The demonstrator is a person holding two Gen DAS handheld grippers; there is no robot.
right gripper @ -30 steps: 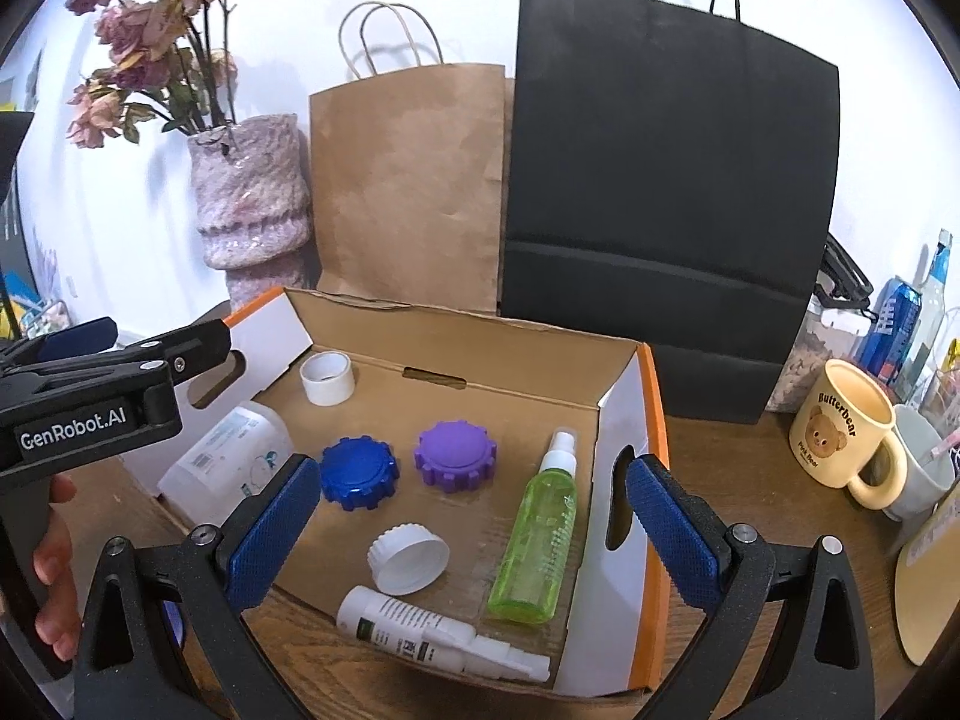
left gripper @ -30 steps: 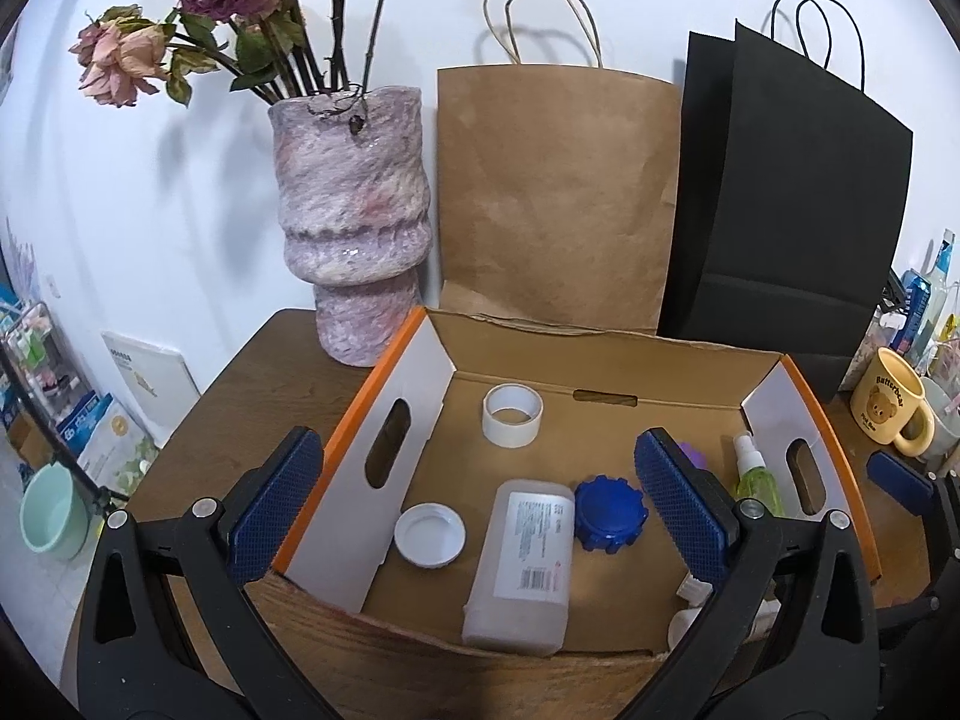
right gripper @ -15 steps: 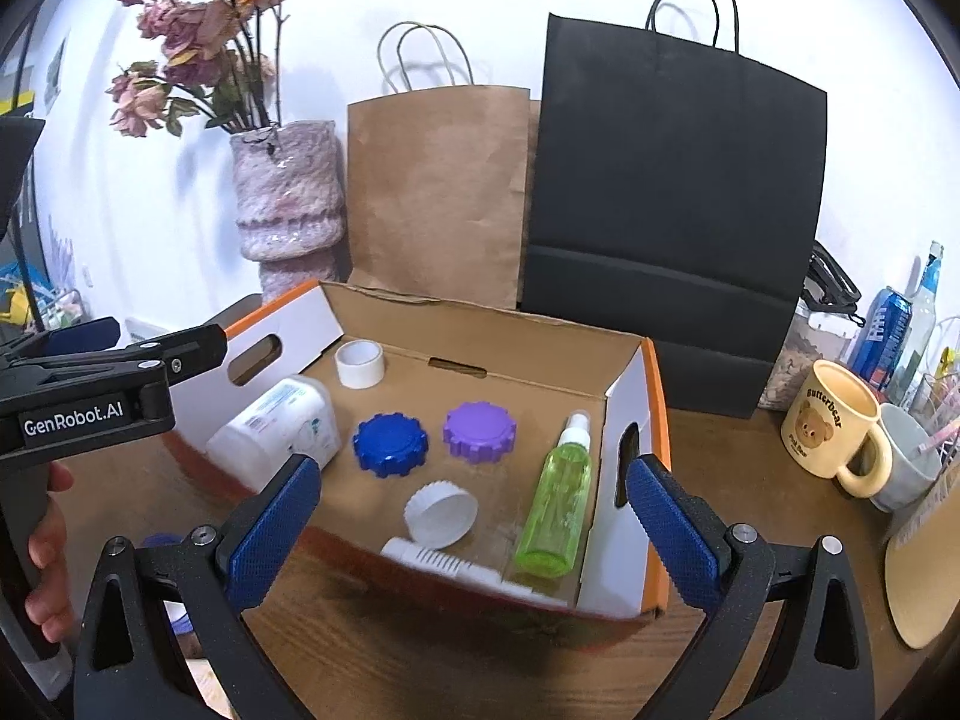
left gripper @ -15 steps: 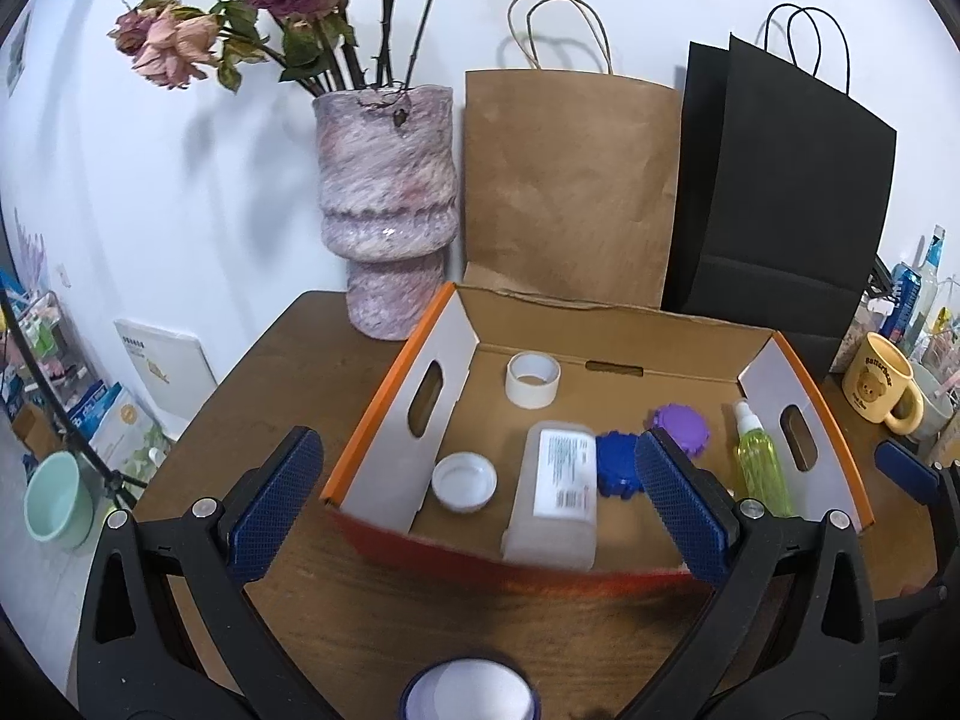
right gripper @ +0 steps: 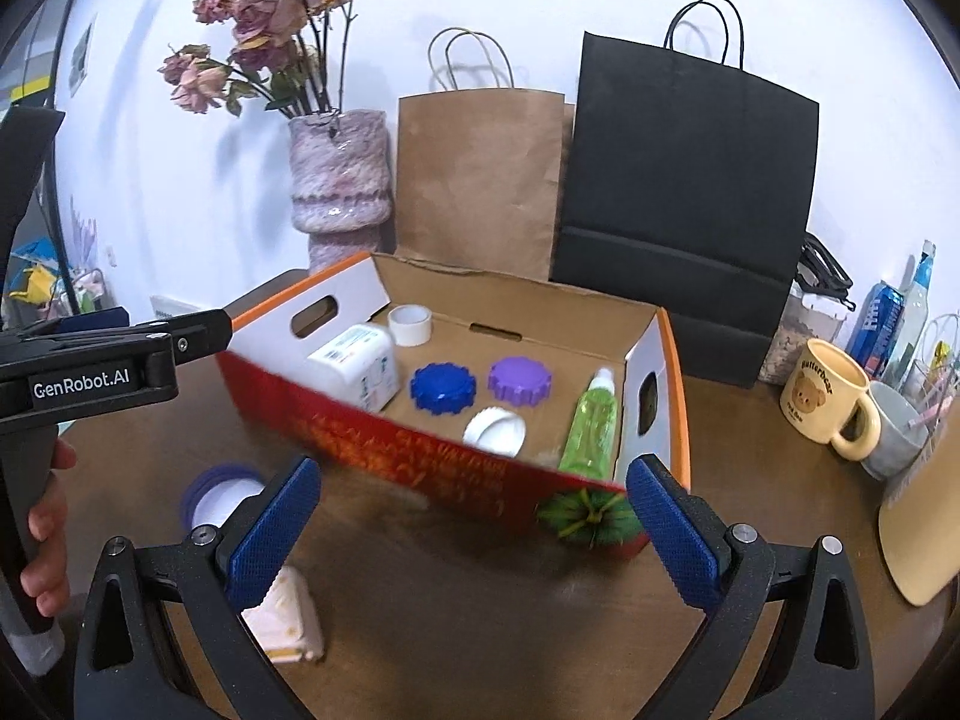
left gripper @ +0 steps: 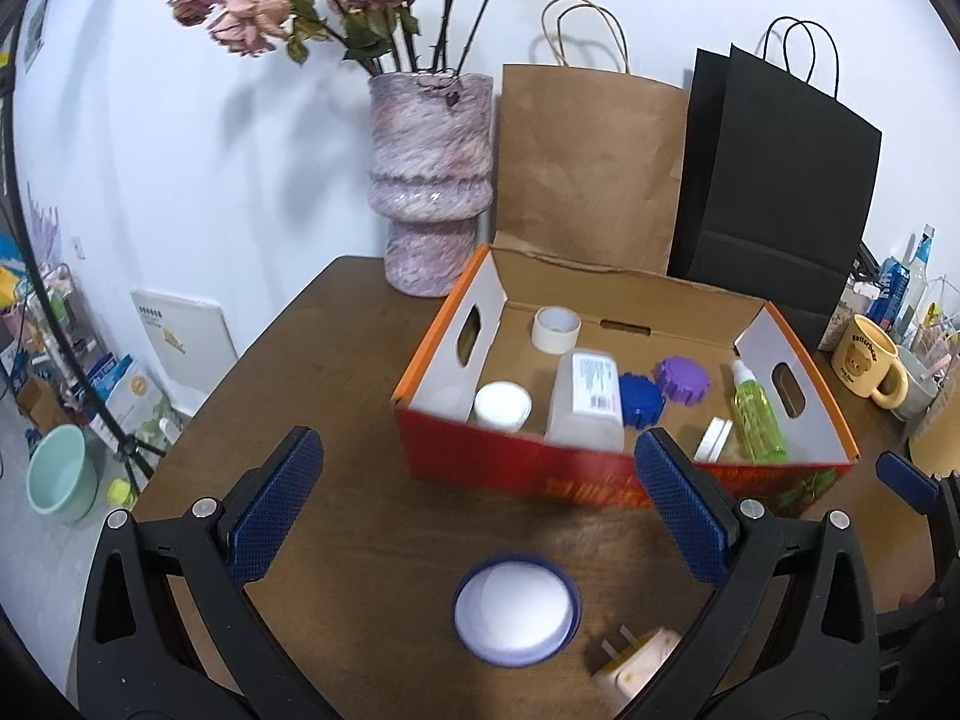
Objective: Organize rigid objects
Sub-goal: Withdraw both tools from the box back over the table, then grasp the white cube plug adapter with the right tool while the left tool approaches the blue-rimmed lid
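Sitting loose on the brown table (left gripper: 336, 360), outside the box, are the two things that seem to be waiting their turn: a blue-rimmed lid (left gripper: 516, 611) lying white face up, and just beside it a pale plug adapter (left gripper: 636, 663) with its prongs pointing up and away. The lid is lying right between the blue pads of the left gripper (left gripper: 477, 513), which is hanging over it with its jaws spread wide and nothing in them. I would guess it is lining up on the lid.

Beyond them the orange cardboard box (left gripper: 540, 471) is standing with its red front wall facing us. Inside, things are lying flat so they fit under the rim: a translucent jug (left gripper: 588, 399) on its side, a white cap (left gripper: 503, 405), a tape roll (left gripper: 556, 329) at the back, blue gear cap (left gripper: 641, 399) and purple gear cap (left gripper: 682, 380) side by side, a green spray bottle (left gripper: 753, 411) along the right wall.

The right gripper (right gripper: 474, 519) is hovering near the box's front right corner, jaws also wide apart and empty, probably waiting.

Behind the box a vase (left gripper: 429, 180) and two paper bags (left gripper: 591, 162) are leaning at the wall; a bear mug (left gripper: 864, 360) is standing well off to the right.
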